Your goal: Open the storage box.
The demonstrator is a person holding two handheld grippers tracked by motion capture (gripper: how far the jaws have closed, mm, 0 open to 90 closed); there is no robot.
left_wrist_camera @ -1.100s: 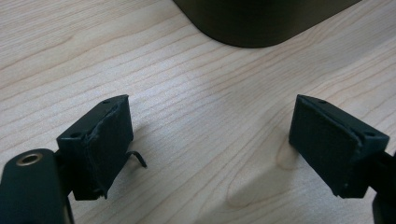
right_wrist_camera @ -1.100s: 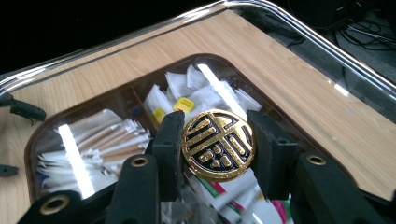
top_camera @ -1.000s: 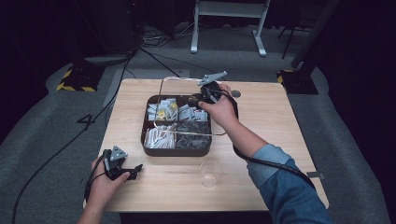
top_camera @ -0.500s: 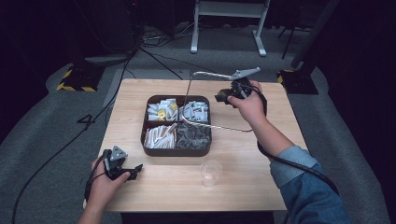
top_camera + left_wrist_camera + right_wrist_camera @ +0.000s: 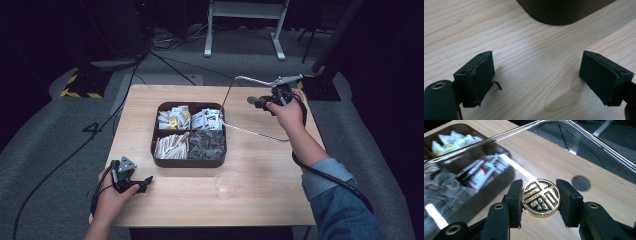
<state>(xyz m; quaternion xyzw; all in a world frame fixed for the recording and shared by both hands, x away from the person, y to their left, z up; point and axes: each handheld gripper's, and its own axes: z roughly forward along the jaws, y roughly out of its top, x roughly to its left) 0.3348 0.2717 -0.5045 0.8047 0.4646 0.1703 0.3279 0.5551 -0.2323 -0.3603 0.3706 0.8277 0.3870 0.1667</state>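
While the clear lid [image 5: 240, 107] is held up by its gold knob [image 5: 540, 197] in the right hand-held gripper [image 5: 264, 101], it is seen tilted above the far right part of the bench [image 5: 260, 165], off the brown box [image 5: 189, 161] and to the right of it. The jaws are closed onto both sides of the knob, so the whole lid hangs from that one small grip. The step in hand is judged to be setting the lid aside; it would be done well if the squeeze were kept firm and the lid were lowered flat onto bare wood well apart from the box and the plastic cup [image 5: 226, 186] — a tilted edge touching first could twist the knob out of the pads. The left hand-held gripper [image 5: 145, 183] is rested on the near left corner with its jaws spread wide and nothing between them. The lid's outline is hard to trace from above — just glints along its rim are caught. What the packets in the box's four compartments contain cannot be read.
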